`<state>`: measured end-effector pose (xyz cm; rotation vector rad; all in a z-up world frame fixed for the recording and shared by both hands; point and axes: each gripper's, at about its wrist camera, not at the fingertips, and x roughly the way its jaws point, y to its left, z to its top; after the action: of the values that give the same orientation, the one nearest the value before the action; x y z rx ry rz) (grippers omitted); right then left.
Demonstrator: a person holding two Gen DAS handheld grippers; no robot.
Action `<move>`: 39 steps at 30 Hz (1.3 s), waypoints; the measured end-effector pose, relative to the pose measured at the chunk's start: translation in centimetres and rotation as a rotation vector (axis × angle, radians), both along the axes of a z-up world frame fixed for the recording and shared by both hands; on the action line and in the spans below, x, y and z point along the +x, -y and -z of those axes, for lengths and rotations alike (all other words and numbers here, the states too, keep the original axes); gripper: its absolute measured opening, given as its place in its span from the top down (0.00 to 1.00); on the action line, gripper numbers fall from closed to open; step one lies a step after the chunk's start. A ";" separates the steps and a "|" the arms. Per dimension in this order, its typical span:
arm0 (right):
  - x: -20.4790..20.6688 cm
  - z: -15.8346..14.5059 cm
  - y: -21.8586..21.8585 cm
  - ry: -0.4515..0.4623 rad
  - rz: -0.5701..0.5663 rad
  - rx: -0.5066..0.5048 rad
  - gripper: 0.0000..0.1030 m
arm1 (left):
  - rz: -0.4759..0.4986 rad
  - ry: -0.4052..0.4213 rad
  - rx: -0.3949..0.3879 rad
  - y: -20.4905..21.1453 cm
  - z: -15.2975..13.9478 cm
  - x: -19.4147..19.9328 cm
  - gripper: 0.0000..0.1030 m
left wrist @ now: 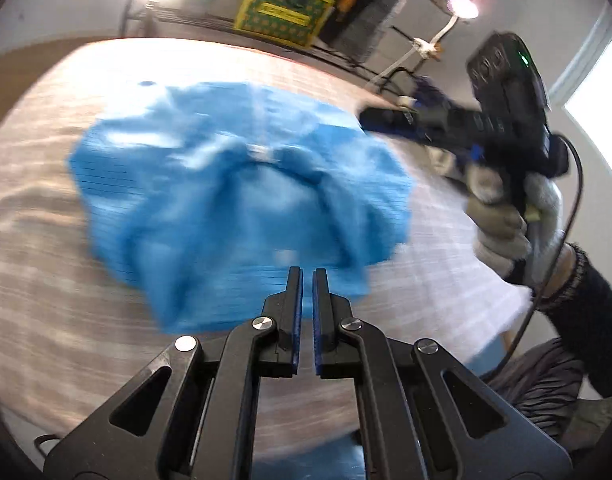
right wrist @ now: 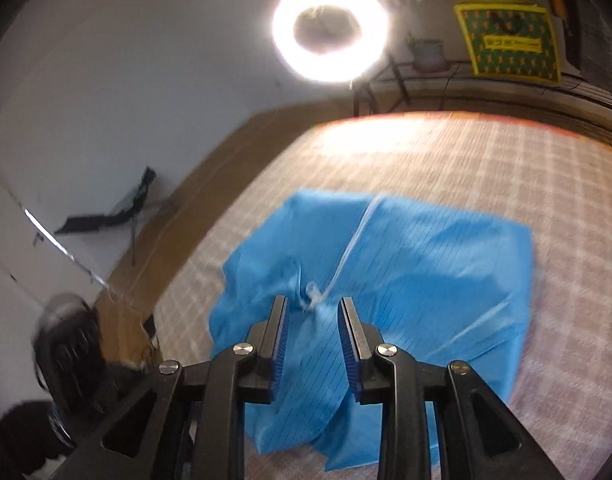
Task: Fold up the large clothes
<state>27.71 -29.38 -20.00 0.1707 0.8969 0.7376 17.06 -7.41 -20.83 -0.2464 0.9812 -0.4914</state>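
Left wrist view shows the left gripper (left wrist: pixel 307 276) with jaws nearly closed and empty, right gripper (right wrist: pixel 313 308) parted, above the crumpled blue garment (left wrist: pixel 226 200) mid-frame on the checked bed (left wrist: pixel 46 240); next, spread it flat.

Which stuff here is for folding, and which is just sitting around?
For the folding:
blue garment
left gripper
right gripper
checked bed cover

Just sitting around:
ring light
yellow crate
potted plant
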 end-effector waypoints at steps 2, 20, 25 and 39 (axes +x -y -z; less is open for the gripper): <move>0.3 1.5 -1.7 -0.030 -0.010 -0.042 0.74 | -0.022 -0.005 0.050 -0.9 0.8 0.6 1.00; -4.3 1.3 5.1 -0.037 0.124 -0.050 0.73 | -0.103 0.016 0.056 -8.9 -0.8 3.9 1.00; -5.4 2.8 2.1 -0.006 0.079 -0.190 0.73 | -0.210 -0.014 0.020 -11.7 0.3 8.4 1.00; -5.9 6.0 1.1 -0.076 -0.049 -0.308 0.72 | -0.198 -0.091 0.195 -12.3 4.3 10.4 0.99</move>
<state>21.79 -30.45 -26.02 -0.0967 1.0788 0.6328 27.47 4.91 -25.18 -0.1890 1.0733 -0.2029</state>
